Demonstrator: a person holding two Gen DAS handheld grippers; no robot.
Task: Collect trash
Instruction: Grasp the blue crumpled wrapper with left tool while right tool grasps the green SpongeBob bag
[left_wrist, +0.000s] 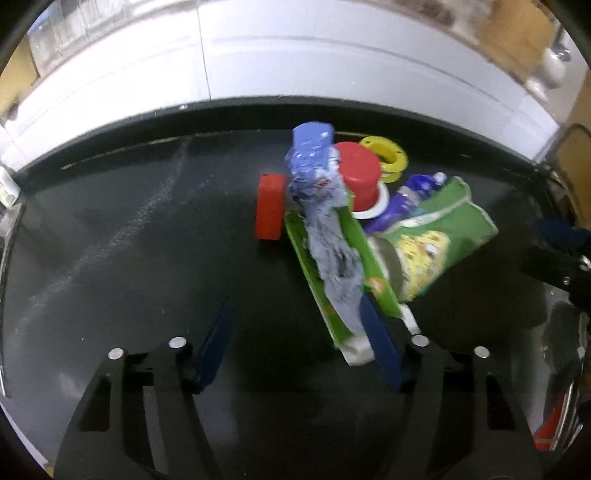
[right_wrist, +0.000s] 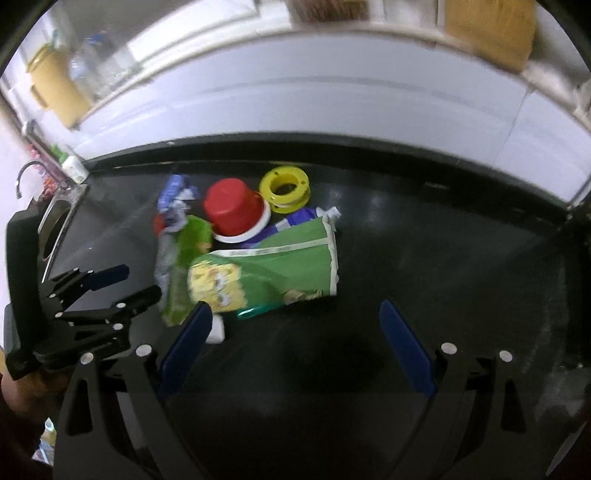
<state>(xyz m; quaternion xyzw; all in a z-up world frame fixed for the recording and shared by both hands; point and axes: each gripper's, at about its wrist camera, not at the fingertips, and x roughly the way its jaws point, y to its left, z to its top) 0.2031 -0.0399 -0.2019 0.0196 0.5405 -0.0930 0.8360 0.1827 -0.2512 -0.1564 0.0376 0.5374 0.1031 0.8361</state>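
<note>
1. The trash lies in one heap on the dark desk (right_wrist: 406, 240), toward its far edge. It holds a green snack bag (right_wrist: 280, 266), a flat green carton (left_wrist: 332, 273) with a crumpled grey-blue wrapper (left_wrist: 325, 221) on top, an upturned red cup (right_wrist: 234, 212), a yellow ring spool (right_wrist: 284, 186), a red bottle cap (left_wrist: 270, 207) and a purple wrapper (left_wrist: 406, 199).
2. As I judge it, nothing is collected yet: every piece rests on the desk, and no bin or bag for trash is visible.
3. The left claw (left_wrist: 295, 332) points steeply down at the near end of the carton. Its blue fingers are spread; the right one (left_wrist: 380, 343) is just beside or touching the carton's edge, I cannot tell which, and the left one is well apart. Nothing is pinched.
4. The right claw (right_wrist: 295, 321) also points steeply down, near the snack bag. Its fingers are spread wide; the left finger (right_wrist: 188, 336) overlaps the bag's near corner in its view, and the space between them holds only bare desk.
5. In the right wrist view the left claw stands at the left of the heap, held by a hand (right_wrist: 26, 391).
</note>
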